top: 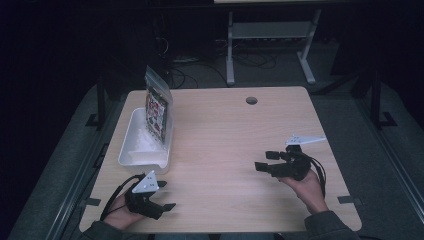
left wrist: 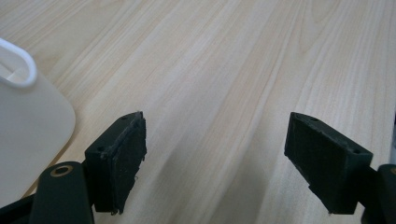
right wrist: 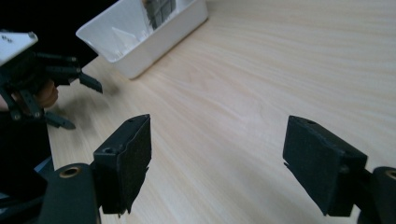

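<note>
A white plastic bin (top: 141, 145) sits at the left side of the wooden table (top: 225, 140), with a clear bag of printed colourful contents (top: 157, 107) standing upright in its far end. My left gripper (top: 165, 196) hovers near the front left corner, just in front of the bin, jaws open and empty. The bin's rounded corner (left wrist: 28, 116) lies left of the left gripper (left wrist: 215, 163). My right gripper (top: 265, 161) is held at the front right, open with nothing between its jaws. From the right gripper (right wrist: 217, 163), the bin (right wrist: 144, 35) and the other gripper (right wrist: 70, 100) lie ahead to the left.
A round cable hole (top: 251, 100) lies near the table's far edge. Beyond the table a white metal frame (top: 272, 40) and cables (top: 200, 65) stand on the dark floor. The light wood surface stretches between both grippers.
</note>
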Available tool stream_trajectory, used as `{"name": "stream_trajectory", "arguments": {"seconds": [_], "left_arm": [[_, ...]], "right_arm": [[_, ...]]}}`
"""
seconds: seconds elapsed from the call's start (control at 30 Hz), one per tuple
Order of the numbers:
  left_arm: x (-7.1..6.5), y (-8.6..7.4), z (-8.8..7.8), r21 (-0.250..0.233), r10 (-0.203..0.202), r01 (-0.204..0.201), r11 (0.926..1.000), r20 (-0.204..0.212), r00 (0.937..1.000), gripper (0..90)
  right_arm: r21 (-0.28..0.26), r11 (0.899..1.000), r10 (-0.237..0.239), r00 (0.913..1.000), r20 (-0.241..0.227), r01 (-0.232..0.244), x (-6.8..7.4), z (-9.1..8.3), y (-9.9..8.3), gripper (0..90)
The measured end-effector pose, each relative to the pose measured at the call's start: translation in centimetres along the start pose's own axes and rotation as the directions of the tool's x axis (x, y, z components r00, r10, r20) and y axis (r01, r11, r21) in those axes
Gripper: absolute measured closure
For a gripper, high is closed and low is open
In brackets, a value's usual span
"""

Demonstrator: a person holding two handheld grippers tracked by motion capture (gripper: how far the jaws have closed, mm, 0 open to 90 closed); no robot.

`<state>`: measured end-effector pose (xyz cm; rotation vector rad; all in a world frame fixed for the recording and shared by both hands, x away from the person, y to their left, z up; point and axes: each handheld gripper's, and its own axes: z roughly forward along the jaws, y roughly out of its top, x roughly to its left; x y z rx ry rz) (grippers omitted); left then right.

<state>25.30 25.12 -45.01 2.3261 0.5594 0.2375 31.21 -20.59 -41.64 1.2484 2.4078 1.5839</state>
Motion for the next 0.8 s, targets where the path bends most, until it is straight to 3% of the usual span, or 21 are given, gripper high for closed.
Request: {"name": "stream_trajectory", "arguments": {"seconds": [0.37,0.8], "left_arm": [[0.0,0.0,0.1,0.001,-0.003,0.003,1.0000,0.000,1.0000,20.2],[0.0,0.0,-0.2,-0.002,0.010,-0.010,1.0000,0.001,1.0000,20.2]], "right_arm": [[0.031,0.999,0.017,0.9998,-0.004,-0.017,-0.4,-0.6,-2.2,22.8],[0.066,0.997,0.027,0.9996,-0.002,-0.027,0.1,-0.4,-5.1,22.7]]}}
